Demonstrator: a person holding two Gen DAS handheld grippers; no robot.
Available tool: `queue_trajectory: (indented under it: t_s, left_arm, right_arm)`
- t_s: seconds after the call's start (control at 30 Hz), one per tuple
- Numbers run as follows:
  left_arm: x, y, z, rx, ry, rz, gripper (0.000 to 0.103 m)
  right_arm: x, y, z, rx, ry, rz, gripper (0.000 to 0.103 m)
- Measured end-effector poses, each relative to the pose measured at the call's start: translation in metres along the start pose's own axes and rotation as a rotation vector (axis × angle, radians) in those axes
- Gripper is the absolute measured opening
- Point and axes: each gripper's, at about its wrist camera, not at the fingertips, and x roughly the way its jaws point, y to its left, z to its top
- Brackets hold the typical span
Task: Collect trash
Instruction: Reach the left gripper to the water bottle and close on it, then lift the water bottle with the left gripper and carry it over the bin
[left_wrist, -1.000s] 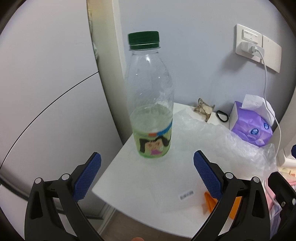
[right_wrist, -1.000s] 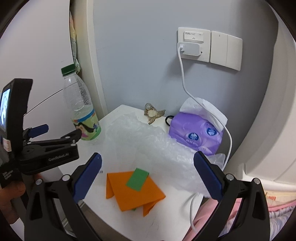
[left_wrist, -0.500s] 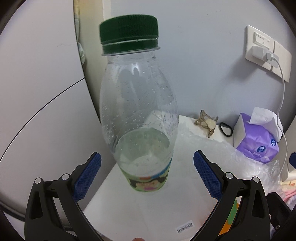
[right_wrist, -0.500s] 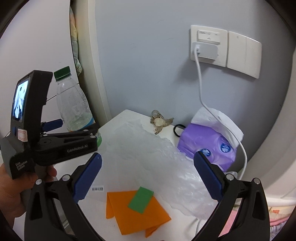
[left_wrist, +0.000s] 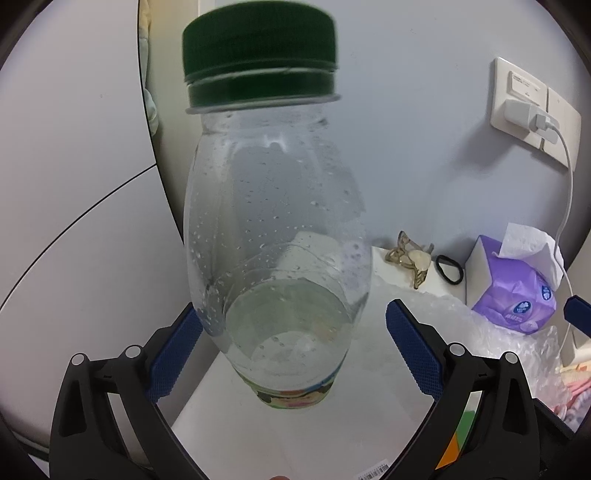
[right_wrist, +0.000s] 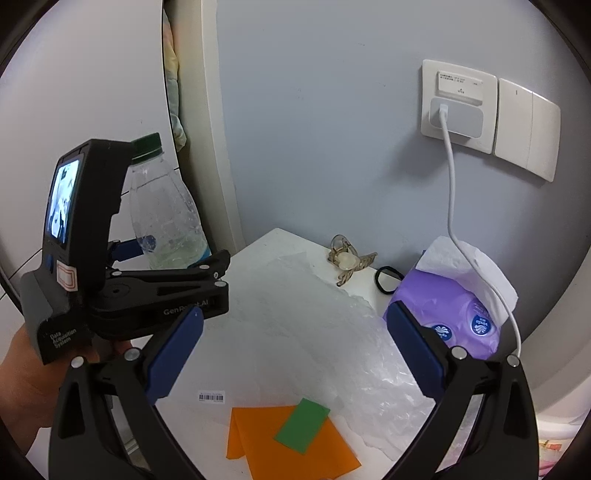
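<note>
Bottle (left_wrist: 277, 240) upright at left corner of white counter (left_wrist: 373, 354), long axis vertical, green cap on, small pool of clear liquid at bottom. Already between jaws of left gripper (left_wrist: 291, 350): jaws spread wide, straddling lower body above printed label. Left pad looks at or nearly at the wall, part hidden behind it; right pad clearly apart. No squeeze yet. Judged step: closing on bottle, first item of trash. Grip axis horizontal across vertical body, so straight closure should suffice; thin wet plastic likely to flex, top-heavy tip possible if one pad lands first.

Moving right across counter: barcode sticker (right_wrist: 211, 397) near front edge; orange paper (right_wrist: 291, 443), one folded sheet, with one green slip (right_wrist: 302, 424) lying on it; one crinkled clear plastic sheet (right_wrist: 332, 343) spread over centre. Right gripper (right_wrist: 295, 354) hovering above these, jaws wide apart, nothing held; nearer to paper and plastic than left.

Behind, toward wall: one hair claw (right_wrist: 347, 263), one black hair tie (right_wrist: 388, 279), one purple tissue pack (right_wrist: 454, 317) with tissue sticking out, one white cable (right_wrist: 450, 177) running up to wall socket (right_wrist: 458, 107). Probably not trash.

Count of likely trash: bottle 1, plastic sheet 1, orange paper 1, green slip 1.
</note>
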Motion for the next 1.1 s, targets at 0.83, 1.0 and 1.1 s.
queue_trajectory:
  t_s: [0.83, 1.0, 1.1]
  left_arm:
    - [0.014, -0.003, -0.003, 0.03, 0.003, -0.005, 0.067]
    - [0.012, -0.001, -0.006, 0.036, 0.003, -0.012, 0.06]
    - [0.011, 0.001, -0.007, 0.031, 0.002, -0.01, 0.06]
  right_arm:
    - [0.01, -0.005, 0.001, 0.001, 0.011, 0.024, 0.097]
    - [0.011, -0.002, 0.001, -0.011, 0.011, 0.035, 0.097]
    - [0.01, 0.0, 0.002, -0.015, 0.013, 0.046, 0.097]
